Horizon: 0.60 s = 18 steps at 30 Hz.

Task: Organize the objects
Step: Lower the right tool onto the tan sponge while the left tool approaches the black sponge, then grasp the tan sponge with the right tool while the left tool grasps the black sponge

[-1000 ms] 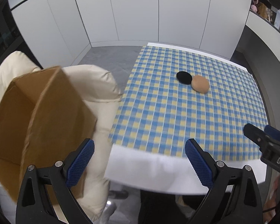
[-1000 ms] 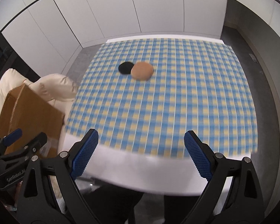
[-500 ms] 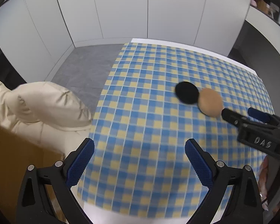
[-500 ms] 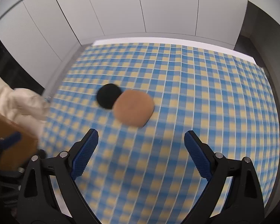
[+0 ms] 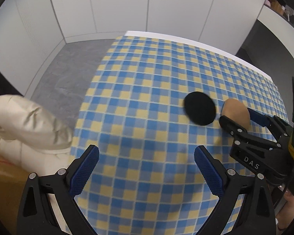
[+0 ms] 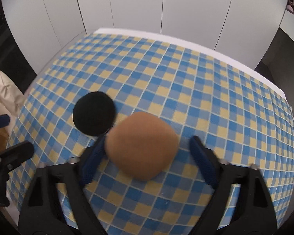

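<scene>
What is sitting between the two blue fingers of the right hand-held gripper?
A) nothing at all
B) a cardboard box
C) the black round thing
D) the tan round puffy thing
D: in the right wrist view the tan round puff lies on the checked cloth between the closing fingers of the right hand-held gripper, while the black round pad sits just outside them.
</scene>
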Each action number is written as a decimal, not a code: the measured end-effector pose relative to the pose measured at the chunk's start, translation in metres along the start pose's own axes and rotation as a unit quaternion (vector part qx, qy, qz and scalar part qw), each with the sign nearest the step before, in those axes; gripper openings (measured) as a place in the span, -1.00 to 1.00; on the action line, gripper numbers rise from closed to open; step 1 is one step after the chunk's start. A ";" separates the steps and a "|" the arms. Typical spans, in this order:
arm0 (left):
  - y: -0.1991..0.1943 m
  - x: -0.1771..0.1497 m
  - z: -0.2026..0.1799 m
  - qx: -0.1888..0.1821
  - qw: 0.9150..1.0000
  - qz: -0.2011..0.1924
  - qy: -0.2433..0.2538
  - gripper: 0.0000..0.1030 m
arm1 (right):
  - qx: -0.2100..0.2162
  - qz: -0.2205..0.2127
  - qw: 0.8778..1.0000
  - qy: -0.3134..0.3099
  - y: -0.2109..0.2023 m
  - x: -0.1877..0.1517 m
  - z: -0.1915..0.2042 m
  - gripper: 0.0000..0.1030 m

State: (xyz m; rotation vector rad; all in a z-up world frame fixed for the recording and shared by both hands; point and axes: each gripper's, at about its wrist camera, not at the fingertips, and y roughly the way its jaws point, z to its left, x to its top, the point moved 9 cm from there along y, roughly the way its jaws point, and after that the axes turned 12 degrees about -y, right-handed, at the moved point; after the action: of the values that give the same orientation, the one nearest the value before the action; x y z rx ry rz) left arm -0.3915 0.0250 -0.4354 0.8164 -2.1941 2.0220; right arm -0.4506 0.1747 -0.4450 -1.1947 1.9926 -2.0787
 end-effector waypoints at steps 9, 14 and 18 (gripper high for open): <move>0.037 0.010 -0.050 0.007 0.999 0.008 0.049 0.90 | 0.023 -0.025 0.999 0.040 -0.019 -0.011 -0.033 0.23; 0.049 0.019 -0.072 0.013 0.998 0.005 0.058 0.88 | 0.017 -0.024 0.998 0.052 -0.030 -0.019 -0.052 0.23; 0.047 0.026 -0.086 0.014 0.997 -0.014 0.072 0.39 | 0.013 -0.021 0.997 0.072 -0.037 -0.028 -0.064 0.23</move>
State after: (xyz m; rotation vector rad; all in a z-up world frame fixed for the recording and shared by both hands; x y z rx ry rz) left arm -0.4601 0.0972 -0.4563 0.6768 -2.0712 2.0342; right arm -0.4472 0.2494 -0.4203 -1.1213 2.0085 -2.2636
